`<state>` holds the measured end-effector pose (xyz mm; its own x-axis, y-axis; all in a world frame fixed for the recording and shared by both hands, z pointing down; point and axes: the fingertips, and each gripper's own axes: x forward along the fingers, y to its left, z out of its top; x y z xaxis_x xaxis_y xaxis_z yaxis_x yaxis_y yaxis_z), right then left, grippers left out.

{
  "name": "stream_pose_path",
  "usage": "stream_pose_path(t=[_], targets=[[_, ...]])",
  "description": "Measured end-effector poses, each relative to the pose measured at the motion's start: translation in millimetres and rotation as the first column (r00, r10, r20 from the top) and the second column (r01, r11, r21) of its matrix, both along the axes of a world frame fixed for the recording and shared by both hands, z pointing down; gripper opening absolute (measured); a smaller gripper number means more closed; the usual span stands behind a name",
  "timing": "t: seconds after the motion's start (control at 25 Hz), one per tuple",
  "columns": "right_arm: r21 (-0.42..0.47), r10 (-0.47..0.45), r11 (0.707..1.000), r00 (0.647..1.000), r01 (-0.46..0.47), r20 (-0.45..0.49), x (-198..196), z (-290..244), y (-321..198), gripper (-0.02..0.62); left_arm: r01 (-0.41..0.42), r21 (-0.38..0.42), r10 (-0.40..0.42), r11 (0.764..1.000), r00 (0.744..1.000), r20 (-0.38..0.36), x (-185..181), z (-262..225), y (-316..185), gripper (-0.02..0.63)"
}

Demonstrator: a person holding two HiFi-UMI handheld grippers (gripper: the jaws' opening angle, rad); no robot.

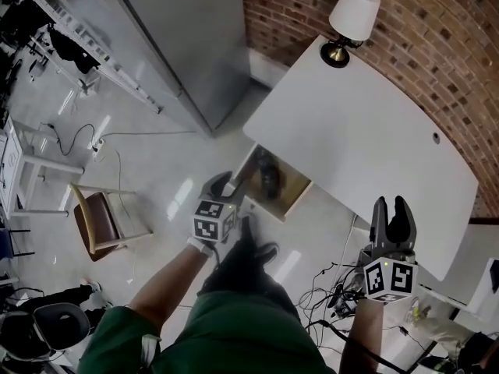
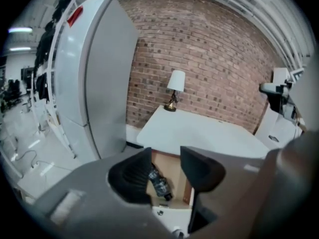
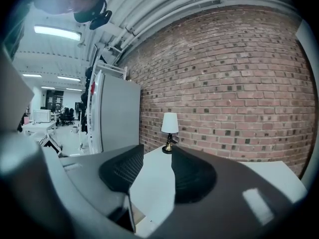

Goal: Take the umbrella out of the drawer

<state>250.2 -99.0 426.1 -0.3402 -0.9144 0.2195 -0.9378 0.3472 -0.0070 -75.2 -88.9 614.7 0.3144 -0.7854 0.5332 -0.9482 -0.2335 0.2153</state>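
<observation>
Where it lies folded, the umbrella looks black.

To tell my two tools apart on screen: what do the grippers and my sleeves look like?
Both alike: left gripper and right gripper have grey bodies, black ribbed pads and a white cube with black square markers. Green short-sleeved shirt.

One lamp, one table, one drawer, perhaps one umbrella

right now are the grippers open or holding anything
left gripper: open, empty, fingers apart, pointed at the umbrella
right gripper: open, holding nothing
</observation>
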Motion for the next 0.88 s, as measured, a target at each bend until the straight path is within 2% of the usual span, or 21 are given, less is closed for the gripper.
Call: stream_pose_path(t=[0.12, 0.28, 0.52, 0.88], targets=[[-0.029, 0.010, 1.000, 1.000, -0.011, -0.023, -5.2, 17.1, -12.1, 0.173, 0.017, -0.067, -0.020, 0.998, 0.999, -0.050, -1.8, 40.6, -12.9, 0.181], [-0.069, 0.007, 0.998, 0.998, -0.012, -0.066, -19.8, 33.5, -25.0, 0.173, 0.010, -0.133, -0.021, 0.991, 0.997, -0.078, -1.1, 89.3, -28.3, 0.190], [-0.116, 0.024, 0.993, 0.996, -0.034, -0.082, -37.1, 48.6, -39.2, 0.173, -0.011, -0.217, -0.016, 0.976, 0.992, -0.122, -1.1, 143.6, -45.0, 0.193], [-0.178, 0.042, 0.982, 0.993, -0.061, -0.111, -54.4, 70.5, -43.8, 0.173, -0.022, -0.350, -0.035, 0.936, 0.987, -0.155, 4.6, 216.8, -64.3, 0.200]])
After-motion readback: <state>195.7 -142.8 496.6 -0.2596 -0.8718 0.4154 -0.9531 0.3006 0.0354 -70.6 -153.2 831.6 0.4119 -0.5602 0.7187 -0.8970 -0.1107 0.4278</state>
